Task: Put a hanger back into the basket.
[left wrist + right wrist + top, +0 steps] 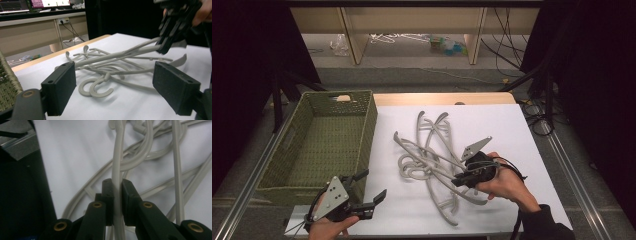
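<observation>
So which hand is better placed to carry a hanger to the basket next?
Right: the right gripper is already shut on a hanger. The left gripper is open, beside the basket.

- A green woven basket stood at the left of the table, on its white sheet.
- A wooden table edge ran along the far side of the sheet.
- Pale desks stood beyond, with cables and litter on the floor.
- Monitors glowed on a desk in the left gripper view.
</observation>
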`<action>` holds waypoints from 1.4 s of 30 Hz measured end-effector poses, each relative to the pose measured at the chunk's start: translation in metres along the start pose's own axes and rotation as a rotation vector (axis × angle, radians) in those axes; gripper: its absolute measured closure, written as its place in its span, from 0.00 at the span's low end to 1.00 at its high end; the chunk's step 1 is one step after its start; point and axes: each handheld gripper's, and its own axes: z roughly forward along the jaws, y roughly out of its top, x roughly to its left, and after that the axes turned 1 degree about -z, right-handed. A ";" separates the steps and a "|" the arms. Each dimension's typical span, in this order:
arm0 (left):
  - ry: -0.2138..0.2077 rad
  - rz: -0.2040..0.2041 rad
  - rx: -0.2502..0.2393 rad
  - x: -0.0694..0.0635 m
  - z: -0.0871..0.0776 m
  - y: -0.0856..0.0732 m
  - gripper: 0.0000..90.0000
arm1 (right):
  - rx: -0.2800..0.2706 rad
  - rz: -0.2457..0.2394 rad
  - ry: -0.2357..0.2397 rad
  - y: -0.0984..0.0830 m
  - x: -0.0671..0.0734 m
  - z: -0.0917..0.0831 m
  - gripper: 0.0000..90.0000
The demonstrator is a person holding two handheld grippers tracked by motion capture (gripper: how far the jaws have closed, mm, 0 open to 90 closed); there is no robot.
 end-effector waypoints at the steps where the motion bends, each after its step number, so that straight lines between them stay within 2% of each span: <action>1: -0.011 -0.006 0.009 -0.003 0.007 0.001 0.21 | 0.000 -0.005 0.006 -0.002 0.002 -0.002 0.92; 3: -0.012 0.005 0.027 -0.005 0.012 0.001 0.22 | -0.009 -0.019 0.016 -0.003 0.002 -0.003 0.92; 4: -0.020 0.030 0.055 -0.008 0.018 0.003 0.23 | -0.007 -0.021 0.029 -0.005 0.004 -0.004 0.92; 5: -0.044 0.085 0.092 -0.011 0.027 0.007 0.25 | -0.005 -0.031 0.046 -0.007 0.006 -0.006 0.92; 6: -0.044 0.085 0.092 -0.011 0.027 0.007 0.25 | -0.005 -0.040 0.046 -0.007 0.007 -0.007 0.92; 8: -0.080 0.118 0.128 -0.015 0.046 0.013 0.27 | -0.006 -0.049 0.053 -0.007 0.010 -0.007 0.92; 9: -0.080 0.118 0.128 -0.015 0.046 0.013 0.27 | -0.006 -0.049 0.053 -0.007 0.010 -0.007 0.92; 11: -0.131 0.158 0.186 -0.019 0.067 0.014 0.28 | -0.012 -0.075 0.063 -0.006 0.013 -0.010 0.92; 12: -0.146 0.167 0.201 -0.020 0.071 0.014 0.29 | -0.015 -0.079 0.073 -0.006 0.014 -0.011 0.92; 14: -0.149 0.175 0.216 -0.021 0.075 0.013 0.29 | -0.016 -0.083 0.075 -0.006 0.015 -0.012 0.92; 15: -0.164 0.203 0.231 -0.023 0.080 0.011 0.30 | -0.018 -0.096 0.081 -0.006 0.017 -0.013 0.92; 17: -0.169 0.202 0.237 -0.024 0.083 0.010 0.31 | -0.018 -0.098 0.088 -0.006 0.017 -0.013 0.92; 20: -0.194 0.244 0.252 -0.023 0.092 0.011 0.34 | -0.023 -0.122 0.105 -0.005 0.020 -0.014 0.92; 22: -0.220 0.250 0.261 -0.021 0.098 0.012 0.36 | -0.027 -0.125 0.118 -0.004 0.022 -0.016 0.92; 23: -0.220 0.250 0.261 -0.021 0.098 0.012 0.39 | -0.027 -0.131 0.119 -0.003 0.023 -0.016 0.92; 24: -0.232 0.260 0.262 -0.021 0.100 0.012 0.39 | -0.027 -0.131 0.119 -0.003 0.023 -0.016 0.92; 26: -0.276 0.277 0.302 -0.020 0.105 0.014 0.45 | -0.029 -0.140 0.125 -0.003 0.023 -0.017 0.92; 27: -0.282 0.289 0.305 -0.020 0.107 0.015 0.48 | -0.029 -0.139 0.128 -0.003 0.023 -0.016 0.92; 29: -0.320 0.315 0.318 -0.019 0.112 0.015 0.57 | -0.026 -0.145 0.143 -0.003 0.024 -0.017 0.92; 30: -0.320 0.315 0.318 -0.019 0.112 0.015 0.60 | -0.026 -0.145 0.143 -0.003 0.024 -0.017 0.92; 31: -0.351 0.343 0.330 -0.017 0.115 0.016 0.60 | -0.030 -0.148 0.148 -0.003 0.024 -0.016 0.92; 32: -0.362 0.363 0.331 -0.018 0.116 0.017 0.69 | -0.031 -0.146 0.143 -0.003 0.023 -0.018 0.92; 33: -0.378 0.391 0.332 -0.018 0.116 0.020 0.70 | -0.032 -0.145 0.143 -0.003 0.023 -0.018 0.92; 34: -0.378 0.391 0.332 -0.018 0.116 0.020 0.72 | -0.032 -0.145 0.143 -0.003 0.023 -0.018 0.92; 35: -0.385 0.437 0.330 -0.019 0.115 0.023 0.73 | -0.045 -0.151 0.155 -0.004 0.021 -0.020 0.92; 38: -0.404 0.457 0.335 -0.020 0.114 0.028 0.77 | -0.055 -0.155 0.159 -0.005 0.019 -0.023 0.91; 40: -0.417 0.473 0.339 -0.021 0.112 0.032 0.80 | -0.094 -0.172 0.165 -0.004 0.017 -0.028 0.90; 42: -0.423 0.479 0.336 -0.022 0.111 0.034 0.82 | -0.101 -0.181 0.159 -0.004 0.017 -0.031 0.89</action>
